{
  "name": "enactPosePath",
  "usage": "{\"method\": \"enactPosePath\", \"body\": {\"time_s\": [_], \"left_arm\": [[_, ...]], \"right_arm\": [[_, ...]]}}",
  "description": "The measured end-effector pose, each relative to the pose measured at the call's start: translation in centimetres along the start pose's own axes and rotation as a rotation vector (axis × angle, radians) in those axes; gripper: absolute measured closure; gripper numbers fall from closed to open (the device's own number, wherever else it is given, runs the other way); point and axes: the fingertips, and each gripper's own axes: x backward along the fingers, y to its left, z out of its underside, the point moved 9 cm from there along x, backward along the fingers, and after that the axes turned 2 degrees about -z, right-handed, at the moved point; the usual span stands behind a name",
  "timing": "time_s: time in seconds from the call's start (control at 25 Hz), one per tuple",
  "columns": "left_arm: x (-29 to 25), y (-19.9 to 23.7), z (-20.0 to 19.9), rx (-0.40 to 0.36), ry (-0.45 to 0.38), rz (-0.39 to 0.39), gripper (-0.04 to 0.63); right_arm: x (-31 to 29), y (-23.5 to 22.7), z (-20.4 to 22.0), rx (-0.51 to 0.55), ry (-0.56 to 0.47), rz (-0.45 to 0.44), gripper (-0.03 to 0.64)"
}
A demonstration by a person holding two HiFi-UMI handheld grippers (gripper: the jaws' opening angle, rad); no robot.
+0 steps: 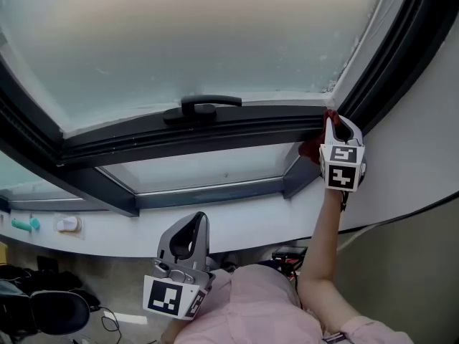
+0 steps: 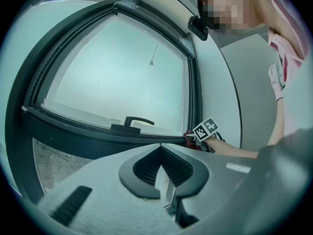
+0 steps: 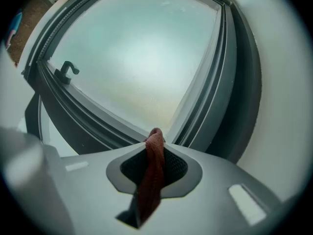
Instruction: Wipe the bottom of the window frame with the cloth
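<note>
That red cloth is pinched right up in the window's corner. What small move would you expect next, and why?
Probably a slide to the left along the bottom frame, toward the handle. The right hand-held gripper is shut on the cloth and holds it at the frame's right-hand corner, so nearly all of the frame's length lies to its left.

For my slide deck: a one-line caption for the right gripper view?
Right gripper shut on a red cloth at the bottom right corner of the window frame.
</note>
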Motion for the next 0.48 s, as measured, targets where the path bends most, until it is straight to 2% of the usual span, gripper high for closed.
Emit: {"method": "enactPosePath", "body": {"time_s": [0.12,0.28,0.36,0.48], "left_arm": [[0.7,0.5,0.0,0.003,0.002,-0.010,0.595],[1.6,1.6,0.1,0.017,0.007,-0.018,0.595],[2.1,2.1,0.1,0.021,0.006,-0.015,0.595],[3.2,3.1,-0.2,0.025,0.009,-0.017,0.595]], "right_arm": [[1.3,0.2,0.2,-0.093,-0.042,-0.035,0.561],[4.0,3.0,-1.0,-0.294,-0.205,-0.212,0.561],[5.1,5.4,-2.2,-0.322,-0.262,-0.290,0.561],[6.5,9.3,-4.7,-0.297,-0.318,-0.381,0.561]]}}
